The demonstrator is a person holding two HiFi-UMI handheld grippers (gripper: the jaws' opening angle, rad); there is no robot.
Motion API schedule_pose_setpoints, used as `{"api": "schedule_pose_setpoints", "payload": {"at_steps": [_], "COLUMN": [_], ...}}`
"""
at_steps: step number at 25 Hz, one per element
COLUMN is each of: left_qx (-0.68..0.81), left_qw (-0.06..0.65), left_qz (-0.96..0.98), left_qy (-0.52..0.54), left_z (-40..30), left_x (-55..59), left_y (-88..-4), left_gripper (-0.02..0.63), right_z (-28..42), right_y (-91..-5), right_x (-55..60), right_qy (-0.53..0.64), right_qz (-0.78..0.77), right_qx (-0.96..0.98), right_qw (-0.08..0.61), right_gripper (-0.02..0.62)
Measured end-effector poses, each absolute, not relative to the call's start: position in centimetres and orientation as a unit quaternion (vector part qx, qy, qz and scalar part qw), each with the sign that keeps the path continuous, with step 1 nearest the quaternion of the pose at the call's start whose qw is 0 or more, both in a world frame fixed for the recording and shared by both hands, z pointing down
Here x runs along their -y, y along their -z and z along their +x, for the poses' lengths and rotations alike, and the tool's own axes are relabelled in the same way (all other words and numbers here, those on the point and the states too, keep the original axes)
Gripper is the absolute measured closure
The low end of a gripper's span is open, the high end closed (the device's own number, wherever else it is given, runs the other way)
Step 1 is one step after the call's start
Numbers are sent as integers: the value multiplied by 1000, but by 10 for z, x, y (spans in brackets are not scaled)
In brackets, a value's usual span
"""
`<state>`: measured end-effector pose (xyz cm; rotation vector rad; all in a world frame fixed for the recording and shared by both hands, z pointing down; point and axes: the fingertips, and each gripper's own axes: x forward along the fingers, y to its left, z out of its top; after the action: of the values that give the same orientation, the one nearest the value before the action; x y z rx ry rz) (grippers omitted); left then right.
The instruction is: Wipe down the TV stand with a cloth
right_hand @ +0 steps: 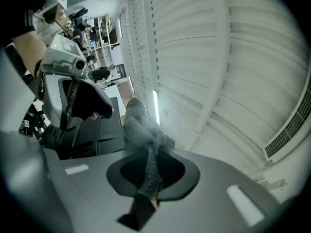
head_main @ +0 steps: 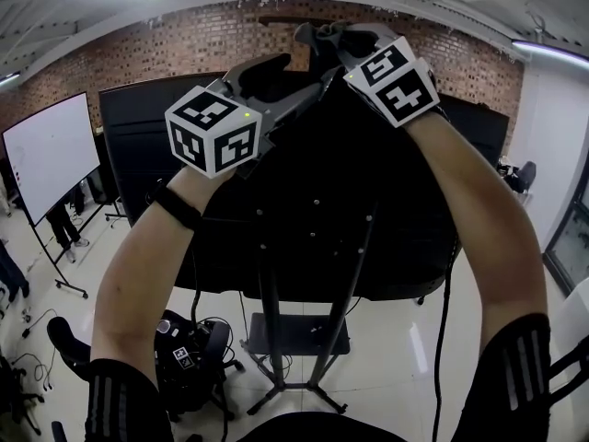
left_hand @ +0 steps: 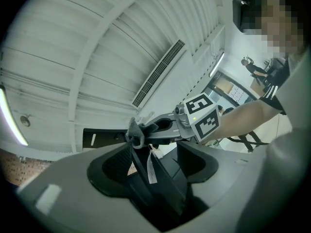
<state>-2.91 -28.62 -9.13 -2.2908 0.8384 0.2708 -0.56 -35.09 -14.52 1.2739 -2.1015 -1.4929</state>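
Observation:
Both grippers are raised high in front of the black TV (head_main: 368, 210) on its wheeled stand (head_main: 317, 339). In the right gripper view a grey cloth (right_hand: 143, 130) is pinched between the jaws of my right gripper (right_hand: 148, 178) and bunches up past them. The left gripper view shows the same cloth (left_hand: 135, 132), with a white tag hanging from it, at the tips of my left gripper (left_hand: 141, 147), whose dark jaws stand together. The right gripper (left_hand: 148, 130) reaches the bunch from the right. In the head view the left gripper (head_main: 290, 63) and right gripper (head_main: 317, 37) meet tip to tip.
A whiteboard (head_main: 51, 150) on a rolling frame stands at the left. A dark chair and bag of gear (head_main: 189, 357) sit on the floor left of the stand base. A cable (head_main: 444, 339) hangs beside the TV. Both gripper views face the white ribbed ceiling and vent (left_hand: 158, 74).

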Motion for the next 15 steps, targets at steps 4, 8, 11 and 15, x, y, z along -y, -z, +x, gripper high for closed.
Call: {"api": "schedule_pose_setpoints", "payload": {"at_steps": [4, 8, 11, 15], "left_qx": [-315, -316, -322, -324], "left_qw": [333, 327, 321, 309], "left_qz": [-884, -885, -885, -886], "left_qy": [-96, -98, -105, -116], "left_z": [-27, -31, -37, -39], "left_x": [283, 280, 277, 273], "left_y": [70, 46, 24, -5], "left_gripper": [298, 298, 298, 298], "right_z": [-10, -10, -13, -13], "right_y": [115, 81, 50, 22], "right_x": [352, 352, 349, 346], "right_qy": [530, 537, 547, 560], "right_qz": [427, 422, 411, 408], "right_qx": [713, 706, 698, 686], "right_qw": [169, 189, 209, 223], "right_gripper": [561, 561, 561, 561]}}
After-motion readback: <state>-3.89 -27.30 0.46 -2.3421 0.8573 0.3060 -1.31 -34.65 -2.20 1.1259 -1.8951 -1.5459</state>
